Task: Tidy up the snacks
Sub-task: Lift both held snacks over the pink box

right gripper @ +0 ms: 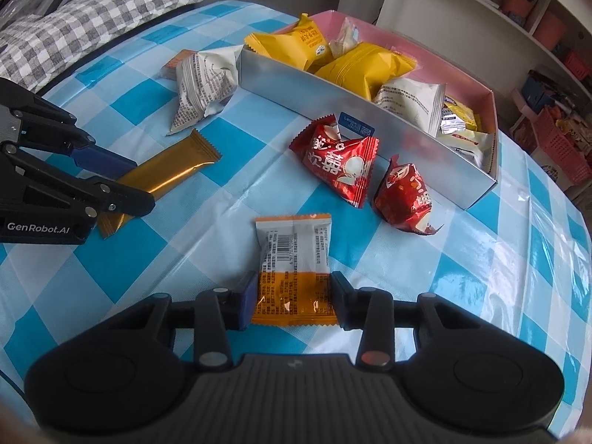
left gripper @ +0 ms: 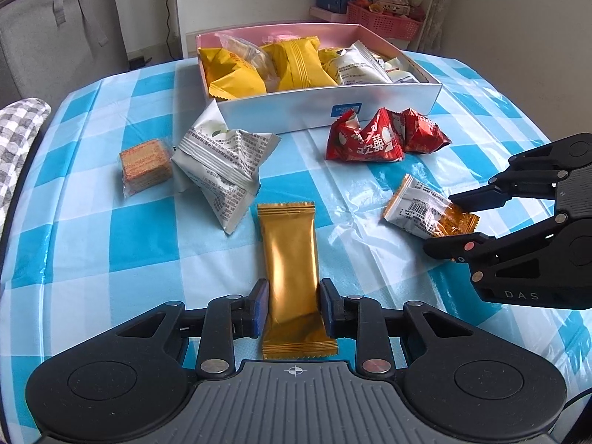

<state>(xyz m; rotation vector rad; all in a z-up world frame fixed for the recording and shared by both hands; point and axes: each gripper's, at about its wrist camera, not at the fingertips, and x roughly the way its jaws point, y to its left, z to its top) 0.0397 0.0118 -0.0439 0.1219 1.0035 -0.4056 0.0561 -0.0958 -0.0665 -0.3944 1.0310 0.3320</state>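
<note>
The left gripper (left gripper: 292, 309) has its blue pads against both long edges of a gold bar (left gripper: 290, 270) that lies flat on the checked cloth (left gripper: 92, 251), near end toward the camera; whether the pads press or only touch is hard to tell from this angle. The right gripper (right gripper: 294, 301) brackets the orange end of a white-and-orange packet (right gripper: 294, 262) in the same way, both fingers against its sides, the packet lying on the cloth.

Beyond the bar, to the left, a crumpled white pouch (left gripper: 225, 174) lies with one corner against the front wall of the box (left gripper: 333, 101). Just left of the pouch sits a wafer pack (left gripper: 146, 166). Right of the pouch, two red packets (left gripper: 384, 137) lie touching each other, close to the box's front wall and between it and the white-and-orange packet.

The box stands at the far side of the cloth, pink inside, with yellow packets (left gripper: 266, 66) at its left end and white packets (left gripper: 357, 68) toward the right. Behind it, a white shelf holds a pink basket (left gripper: 384, 22). A grey checked cushion (right gripper: 92, 14) lies off the table's far left edge in the right wrist view.
</note>
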